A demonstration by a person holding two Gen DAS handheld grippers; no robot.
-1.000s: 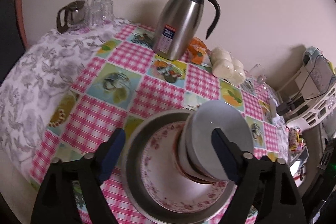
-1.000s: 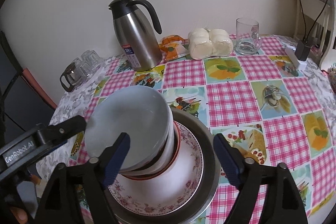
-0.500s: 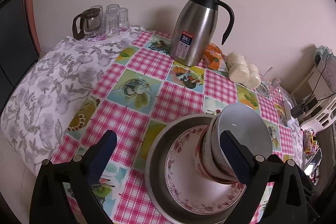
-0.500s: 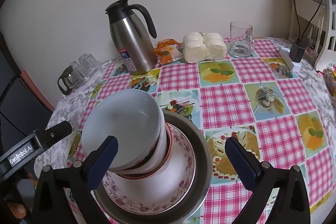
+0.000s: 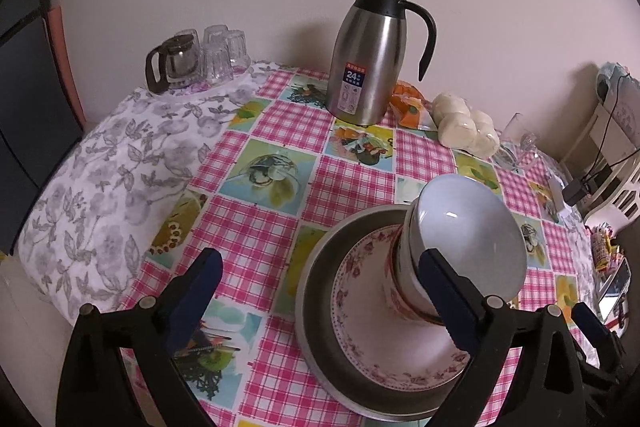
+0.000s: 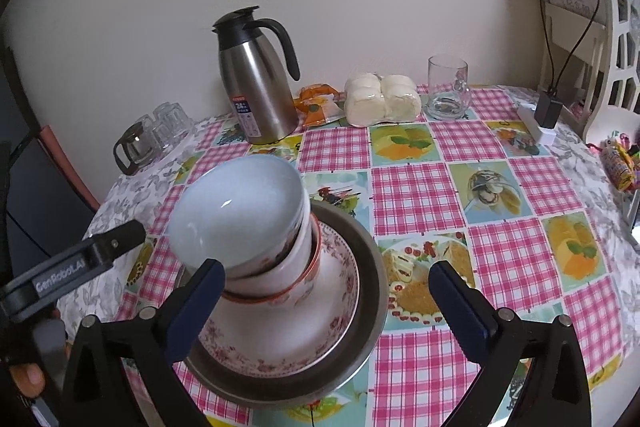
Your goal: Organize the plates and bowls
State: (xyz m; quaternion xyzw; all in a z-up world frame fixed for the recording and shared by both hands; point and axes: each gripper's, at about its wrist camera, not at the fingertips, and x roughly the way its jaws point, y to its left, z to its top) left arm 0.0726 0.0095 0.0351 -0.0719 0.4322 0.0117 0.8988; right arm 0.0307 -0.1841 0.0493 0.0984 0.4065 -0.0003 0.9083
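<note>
A steel basin [image 5: 316, 303] [image 6: 372, 267] holds a floral plate [image 5: 360, 311] [image 6: 332, 291]. On the plate stands a stack of bowls [image 5: 412, 283] [image 6: 280, 267] topped by a pale blue bowl [image 5: 472, 227] [image 6: 236, 211]. My left gripper [image 5: 320, 287] is open and empty, just in front and to the left of the stack. My right gripper [image 6: 324, 291] is open and empty, over the basin's near right side. The left gripper's finger shows in the right wrist view [image 6: 80, 259].
A steel thermos jug [image 5: 372, 55] [image 6: 256, 79] stands at the back. Beside it lie an orange packet [image 6: 316, 103], wrapped buns [image 6: 380, 99] and a glass mug [image 6: 446, 87]. A glass pot and tumblers [image 5: 192, 59] stand far left. A charger [image 6: 540, 115] lies far right.
Both grippers have pulled back and away from the bowl stack, staying open. The stack stands untouched in the basin.
</note>
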